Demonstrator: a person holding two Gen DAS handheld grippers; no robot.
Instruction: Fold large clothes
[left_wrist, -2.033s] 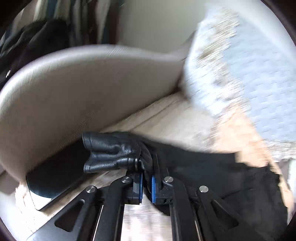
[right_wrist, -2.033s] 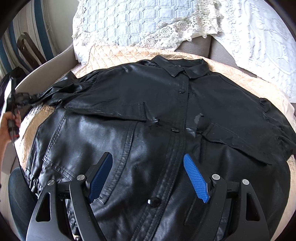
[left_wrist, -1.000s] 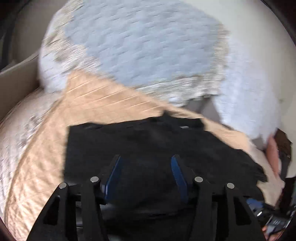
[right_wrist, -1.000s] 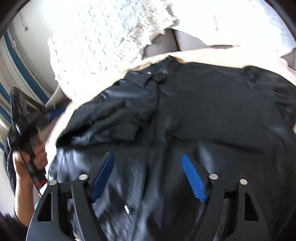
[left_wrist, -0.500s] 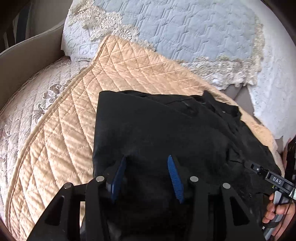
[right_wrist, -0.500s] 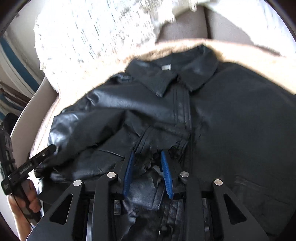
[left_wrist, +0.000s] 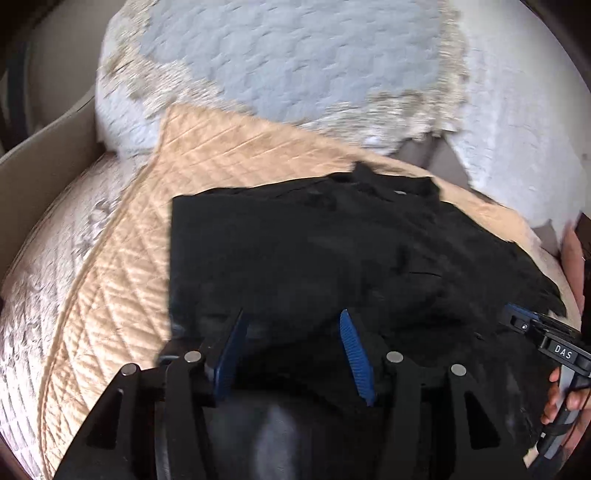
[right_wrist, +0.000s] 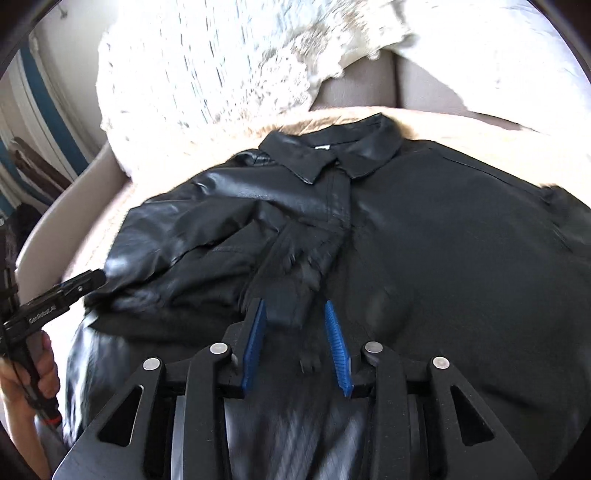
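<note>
Black and shiny, the jacket (right_wrist: 424, 236) lies flat on the tan quilt (left_wrist: 122, 280), collar toward the pillows (left_wrist: 295, 62). Its sleeve (right_wrist: 207, 236) is folded in over the chest. The slick sleeve could slide back out, since nothing pins it. The right gripper (right_wrist: 295, 343) hangs just above the cuff, jaws apart, holding nothing. The left gripper (left_wrist: 295, 350) is let go too, over the folded side. Two seconds ago it was pinching that cuff off to the side.

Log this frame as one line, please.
left gripper: open | right gripper: open, cuff between fingers | jacket: left sleeve folded across front
</note>
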